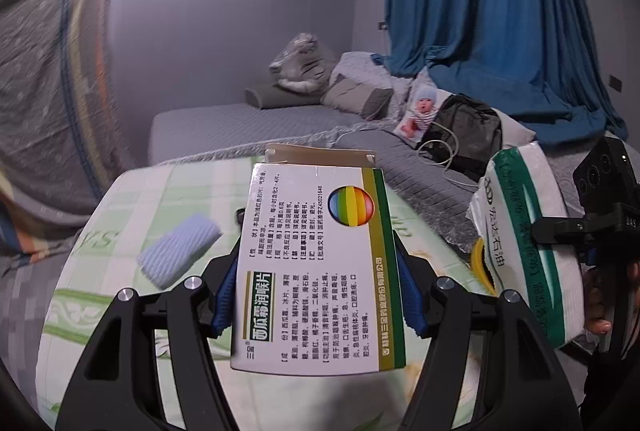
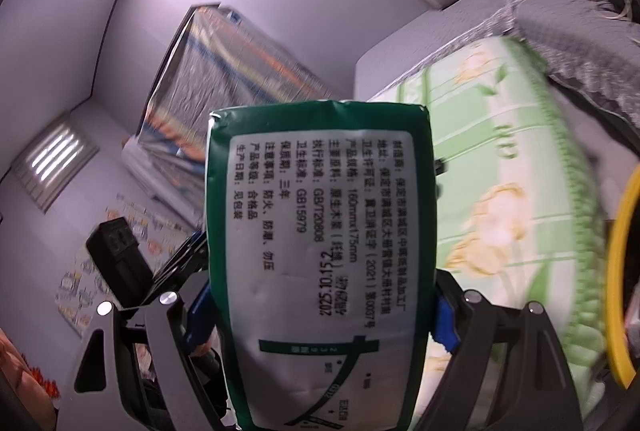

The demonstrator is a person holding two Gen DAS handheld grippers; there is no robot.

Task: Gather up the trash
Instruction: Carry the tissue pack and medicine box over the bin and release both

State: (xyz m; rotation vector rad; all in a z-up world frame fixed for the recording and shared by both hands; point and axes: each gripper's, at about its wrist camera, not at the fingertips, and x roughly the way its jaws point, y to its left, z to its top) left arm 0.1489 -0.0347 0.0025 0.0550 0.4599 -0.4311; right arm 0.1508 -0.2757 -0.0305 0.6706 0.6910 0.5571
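So over on the left a blue foam sleeve [image 1: 180, 255] was lying loose on the green floral surface [image 1: 132, 191], not picked up yet, so that bit looked left to do. In the middle we had our left claw [image 1: 316, 271] clamped on an opened medicine box [image 1: 316, 271], held up off the surface. Off to the right our right claw [image 2: 320, 307] was squeezed onto a green-and-white tissue pack [image 2: 320, 251], a yellow bin rim [image 2: 624, 271] just beside it, so we'd guess two pieces were collected but not dropped in.
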